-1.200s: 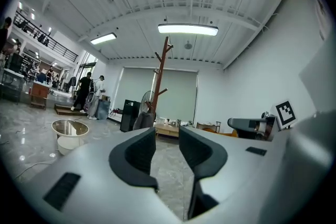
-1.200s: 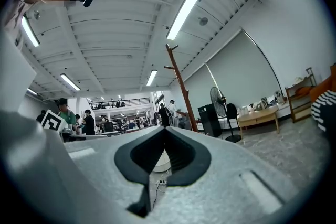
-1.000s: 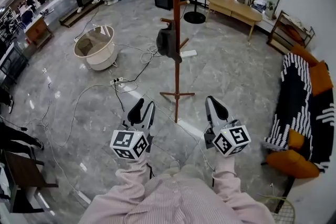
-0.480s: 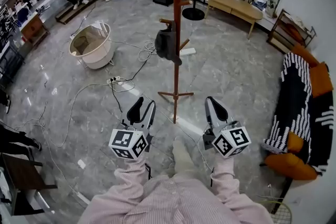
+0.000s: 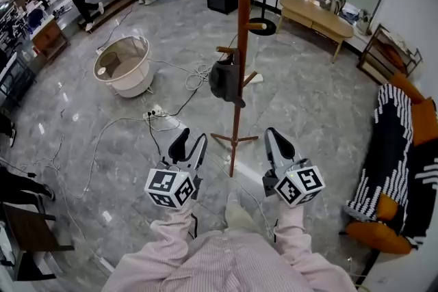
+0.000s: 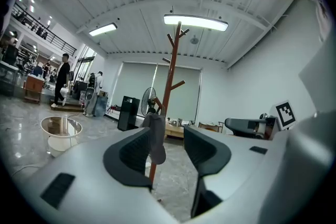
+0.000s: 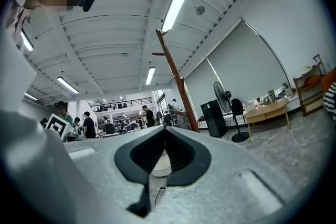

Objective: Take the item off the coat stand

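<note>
Two grippers, lower centre: left gripper (image 5: 188, 141) was just opening, empty; right gripper (image 5: 276, 137) was closed. Dark grey hanging item (image 5: 224, 81), if snagged, might topple slim brown wooden coat stand (image 5: 241, 44).

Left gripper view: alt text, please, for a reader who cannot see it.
The open tongs of the left gripper, which have just been opening and hold nothing, frame a wooden coat stand farther off with a dark cloth item hanging from a peg. A white tub and a standing person are at left.
</note>
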Motion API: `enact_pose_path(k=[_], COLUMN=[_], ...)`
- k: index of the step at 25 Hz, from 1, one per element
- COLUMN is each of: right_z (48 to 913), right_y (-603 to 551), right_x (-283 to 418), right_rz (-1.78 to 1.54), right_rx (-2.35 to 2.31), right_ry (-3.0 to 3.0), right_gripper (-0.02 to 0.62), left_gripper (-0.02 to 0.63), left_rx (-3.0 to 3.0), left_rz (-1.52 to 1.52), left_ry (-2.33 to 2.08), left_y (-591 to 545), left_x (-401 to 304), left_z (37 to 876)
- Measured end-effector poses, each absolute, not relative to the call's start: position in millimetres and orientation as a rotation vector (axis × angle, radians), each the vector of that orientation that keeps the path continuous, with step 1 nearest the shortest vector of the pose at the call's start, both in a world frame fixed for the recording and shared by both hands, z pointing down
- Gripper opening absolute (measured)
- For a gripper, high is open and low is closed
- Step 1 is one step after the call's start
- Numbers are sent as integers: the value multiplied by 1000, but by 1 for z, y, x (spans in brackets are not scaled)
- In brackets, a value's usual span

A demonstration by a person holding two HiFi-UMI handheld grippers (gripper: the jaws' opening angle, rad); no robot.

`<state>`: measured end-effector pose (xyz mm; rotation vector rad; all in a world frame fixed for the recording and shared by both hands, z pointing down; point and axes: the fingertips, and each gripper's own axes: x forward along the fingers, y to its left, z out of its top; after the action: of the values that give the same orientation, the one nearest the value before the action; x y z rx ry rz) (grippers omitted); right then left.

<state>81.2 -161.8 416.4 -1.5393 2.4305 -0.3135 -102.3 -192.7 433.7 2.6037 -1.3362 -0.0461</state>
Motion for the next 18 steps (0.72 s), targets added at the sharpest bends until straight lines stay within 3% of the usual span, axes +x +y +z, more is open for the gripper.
enact_pose_path(k=[18], right_z=[415], right_y=[-289], right_x=[89], right_rz=[-340], right_rx=[-1458], right_ry=[2492], right_gripper=[5], left_gripper=[207], left_rx=[2590], left_rz=[-21], left_ry=[-1334], left_y=[-324], left_x=[-69], left_z=[435])
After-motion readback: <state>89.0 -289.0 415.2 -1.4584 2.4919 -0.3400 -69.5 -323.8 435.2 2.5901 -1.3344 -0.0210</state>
